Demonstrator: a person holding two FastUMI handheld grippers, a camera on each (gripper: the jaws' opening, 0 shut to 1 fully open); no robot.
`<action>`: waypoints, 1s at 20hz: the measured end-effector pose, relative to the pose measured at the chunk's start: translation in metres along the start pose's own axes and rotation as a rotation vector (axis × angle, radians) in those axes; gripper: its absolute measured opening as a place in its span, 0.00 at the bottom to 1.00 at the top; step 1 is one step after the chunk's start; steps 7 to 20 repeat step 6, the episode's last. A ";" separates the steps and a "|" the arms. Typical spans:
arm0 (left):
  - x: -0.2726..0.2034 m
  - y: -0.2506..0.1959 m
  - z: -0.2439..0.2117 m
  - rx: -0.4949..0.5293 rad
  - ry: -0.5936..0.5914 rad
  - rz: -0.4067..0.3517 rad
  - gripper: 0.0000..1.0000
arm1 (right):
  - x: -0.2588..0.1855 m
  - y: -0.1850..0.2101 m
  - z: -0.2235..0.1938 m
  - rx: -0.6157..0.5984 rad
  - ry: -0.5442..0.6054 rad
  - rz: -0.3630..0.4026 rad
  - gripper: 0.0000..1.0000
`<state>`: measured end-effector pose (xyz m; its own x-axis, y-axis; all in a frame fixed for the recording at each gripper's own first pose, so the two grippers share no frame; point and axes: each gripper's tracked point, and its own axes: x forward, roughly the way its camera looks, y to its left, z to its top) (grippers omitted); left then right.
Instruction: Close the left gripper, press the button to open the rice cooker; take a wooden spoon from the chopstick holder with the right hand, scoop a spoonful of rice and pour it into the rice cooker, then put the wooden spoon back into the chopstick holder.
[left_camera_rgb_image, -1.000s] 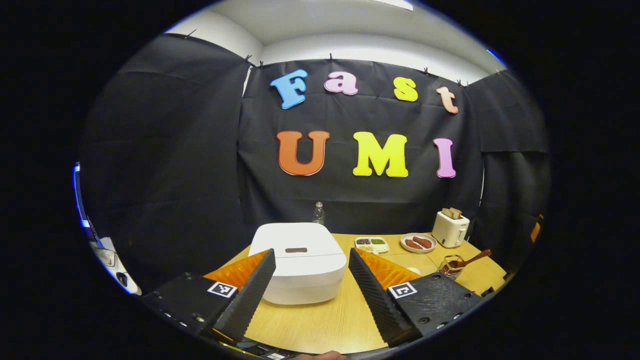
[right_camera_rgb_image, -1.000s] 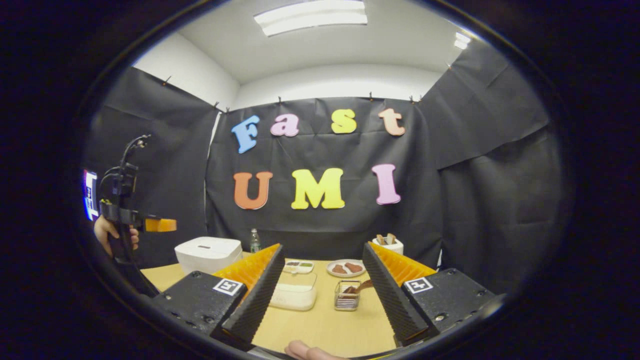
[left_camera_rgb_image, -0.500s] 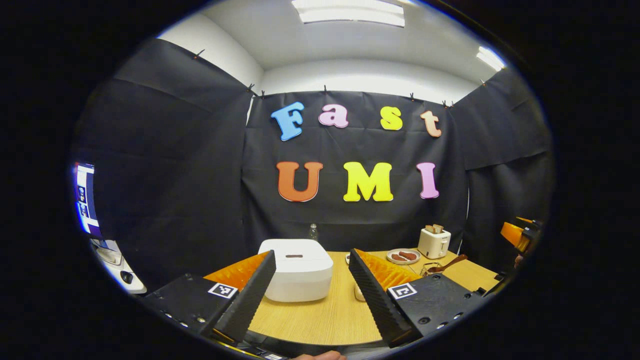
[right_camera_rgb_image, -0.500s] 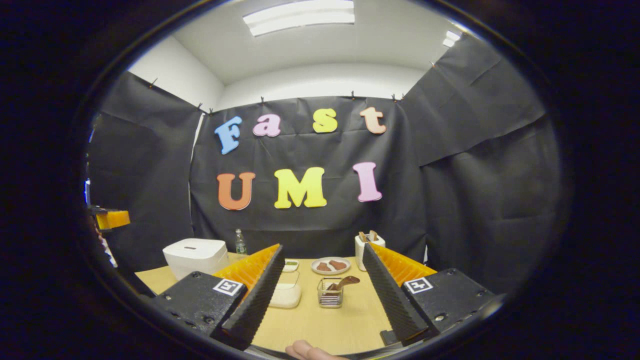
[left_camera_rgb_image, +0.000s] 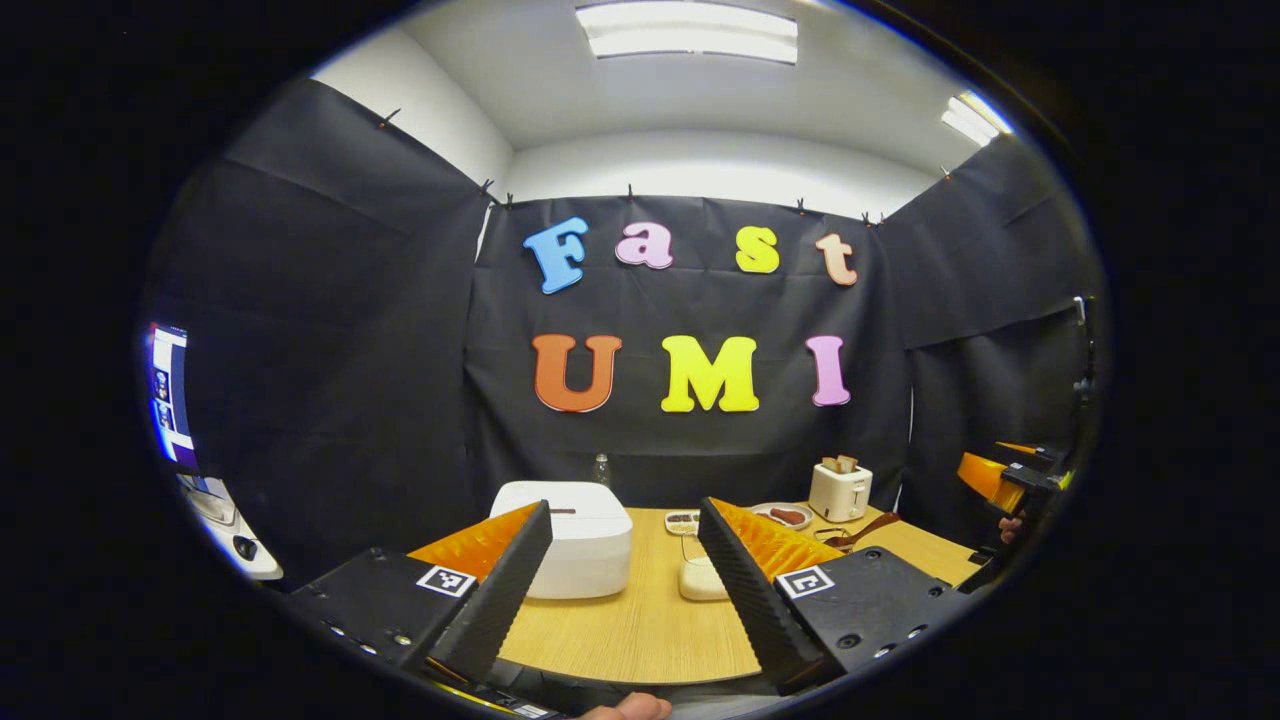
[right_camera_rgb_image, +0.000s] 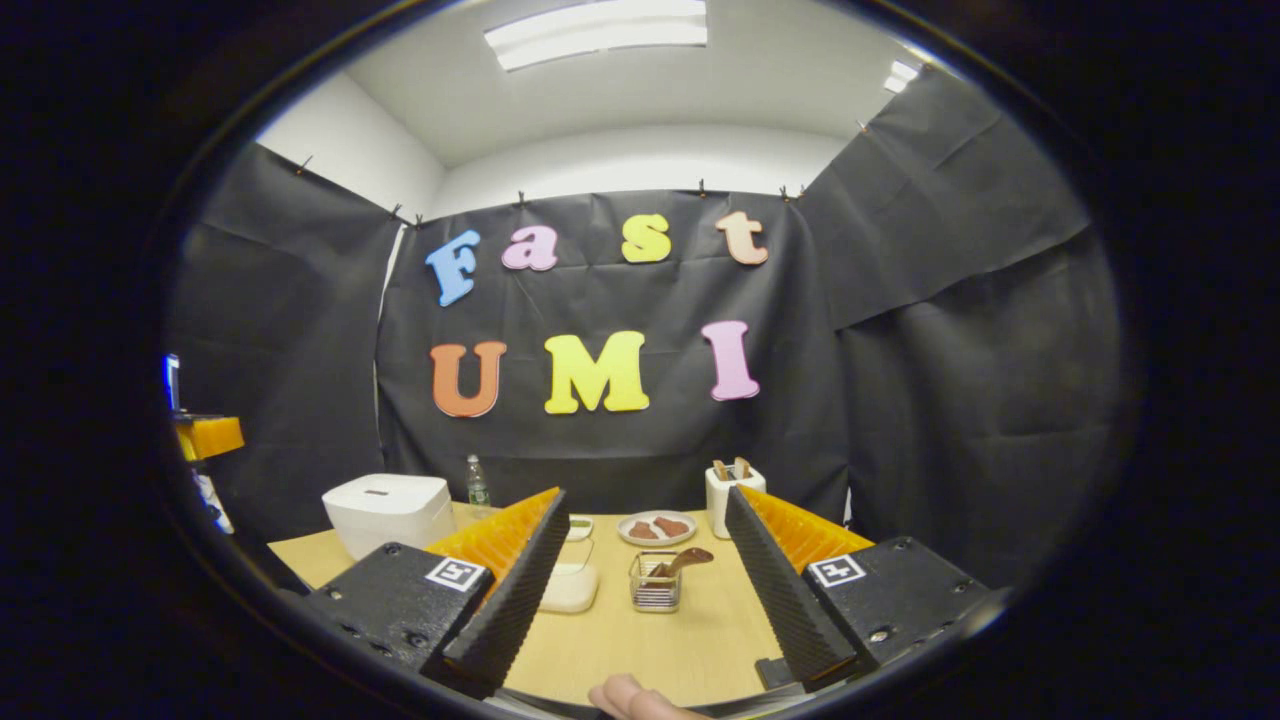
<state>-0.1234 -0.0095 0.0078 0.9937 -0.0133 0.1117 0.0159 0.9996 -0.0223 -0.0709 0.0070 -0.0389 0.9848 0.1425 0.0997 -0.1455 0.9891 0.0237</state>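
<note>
1. Black ribbed pads on orange backing: that is my left claw (left_camera_rgb_image: 622, 590), spread wide and holding nothing, with the bench (left_camera_rgb_image: 640, 640) showing between its two fingers.
2. My right claw (right_camera_rgb_image: 645, 590) is spread just as wide and empty too; a fingertip of my hand (right_camera_rgb_image: 625, 695) shows at the bottom edge of the right gripper view.
3. Beyond my left claw, the white rice cooker (left_camera_rgb_image: 575, 535) sits on the bench with its lid down. The dark button (left_camera_rgb_image: 562, 511) on top is untouched, as far as I can judge.
4. Ahead of my right claw stands the wire chopstick holder (right_camera_rgb_image: 655, 590), with the wooden spoon (right_camera_rgb_image: 685, 560) leaning out of it toward the right.
5. Just to the left of the holder is the clear rice container (right_camera_rgb_image: 570, 585), partly hidden behind my left finger in the right gripper view.
6. Farther back are a plate of food (right_camera_rgb_image: 655, 527), a white toaster (right_camera_rgb_image: 727, 495) and a water bottle (right_camera_rgb_image: 478, 483) near the wall.
7. Progress, as I judge it: nothing is done yet. My left claw has yet to close and press the button; then come taking the spoon, scooping, pouring, and returning the spoon.
</note>
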 end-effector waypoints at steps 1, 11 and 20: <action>0.000 -0.003 0.001 0.001 -0.005 -0.006 0.94 | 0.002 -0.001 0.000 -0.001 0.001 -0.003 1.00; -0.002 -0.009 0.004 0.012 0.006 -0.019 0.94 | 0.008 -0.001 0.005 -0.030 -0.013 0.001 0.98; -0.002 -0.009 0.004 0.012 0.006 -0.019 0.94 | 0.008 -0.001 0.005 -0.030 -0.013 0.001 0.98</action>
